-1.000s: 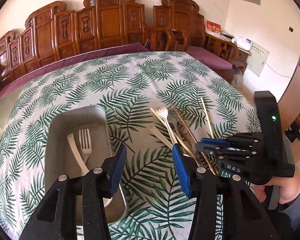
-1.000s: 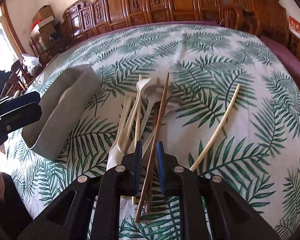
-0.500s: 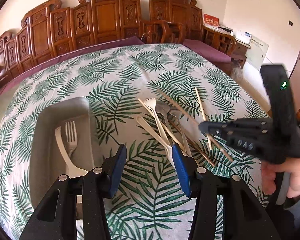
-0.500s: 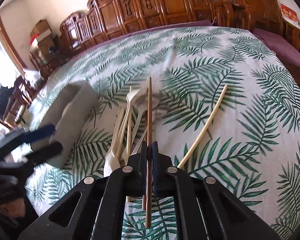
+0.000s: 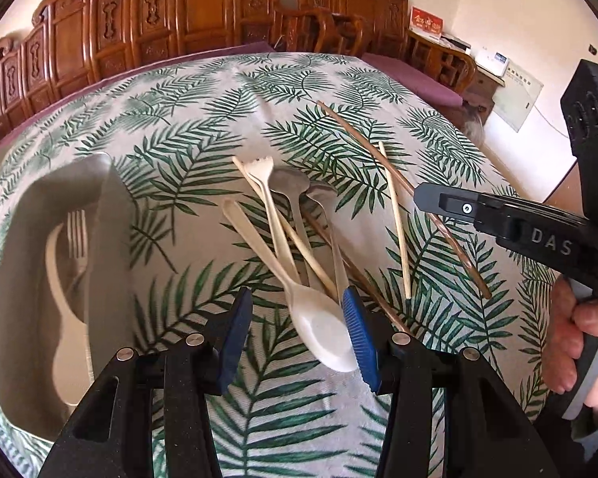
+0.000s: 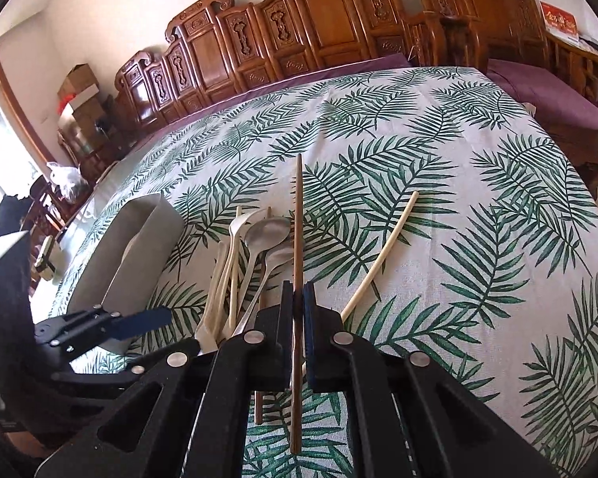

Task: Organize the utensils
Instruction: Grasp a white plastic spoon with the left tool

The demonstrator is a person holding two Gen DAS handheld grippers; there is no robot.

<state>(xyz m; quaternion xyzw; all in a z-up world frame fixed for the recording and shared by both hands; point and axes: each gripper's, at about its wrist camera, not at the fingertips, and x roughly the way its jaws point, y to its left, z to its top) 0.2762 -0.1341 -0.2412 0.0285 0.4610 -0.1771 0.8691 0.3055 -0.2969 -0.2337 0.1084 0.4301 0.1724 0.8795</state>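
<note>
While the right tool (image 6: 298, 310) pinches a brown chopstick (image 6: 298, 215) near its thick end above the bench (image 6: 478, 207), left tool (image 5: 297, 326) gapes. Stiff, light, slippery; likely pivots.

Tabletop (image 6: 478, 167) lies bare to the right of the pale chopstick (image 6: 382, 257) & toward the far edge. Utensil pile (image 5: 295, 231) crowds the middle; grey tray (image 5: 111, 247) walls off the left. Carved chairs (image 6: 299, 28) line the far side.
</note>
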